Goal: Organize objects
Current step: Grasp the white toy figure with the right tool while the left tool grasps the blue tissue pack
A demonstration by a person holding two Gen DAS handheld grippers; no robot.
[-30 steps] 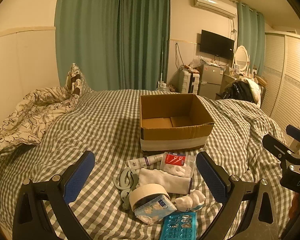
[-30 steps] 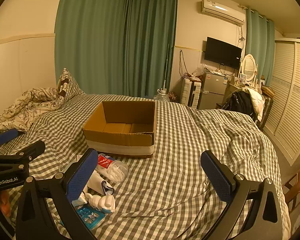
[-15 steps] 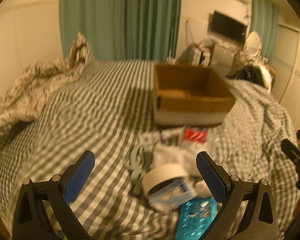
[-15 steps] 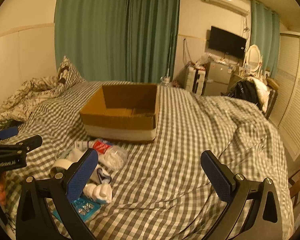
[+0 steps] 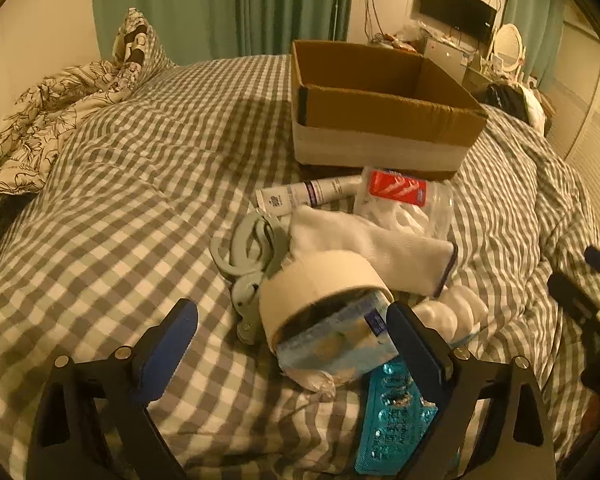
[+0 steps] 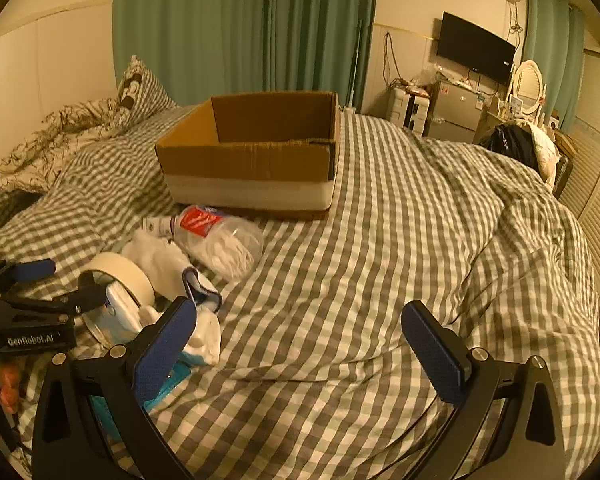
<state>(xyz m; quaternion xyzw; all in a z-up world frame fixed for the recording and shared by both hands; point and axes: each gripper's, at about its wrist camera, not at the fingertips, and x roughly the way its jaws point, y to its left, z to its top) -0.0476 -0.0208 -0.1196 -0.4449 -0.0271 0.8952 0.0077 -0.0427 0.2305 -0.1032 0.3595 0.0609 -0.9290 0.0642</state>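
An open cardboard box [image 5: 384, 120] stands on the checked bed, also in the right wrist view [image 6: 252, 160]. In front of it lies a pile: a tape roll [image 5: 320, 284], a tissue pack [image 5: 336, 344], a white sock [image 5: 364, 248], a tube [image 5: 312, 196], a clear bag with a red label [image 5: 404, 200], grey clips [image 5: 248, 248], a blue blister pack [image 5: 396, 416] and a white figure [image 5: 456, 312]. My left gripper [image 5: 292, 340] is open, low over the tape roll and tissue pack. My right gripper [image 6: 296, 344] is open and empty over bare bedding, right of the pile.
A crumpled floral duvet [image 5: 40, 112] and pillow [image 5: 136, 48] lie at the bed's left. Green curtains [image 6: 240, 28] hang behind. A TV [image 6: 476, 52], fridge and dresser stand at the right beyond the bed.
My left gripper has moved down and forward, close onto the pile. My right gripper has tilted down and come nearer the bed. Both stay open.
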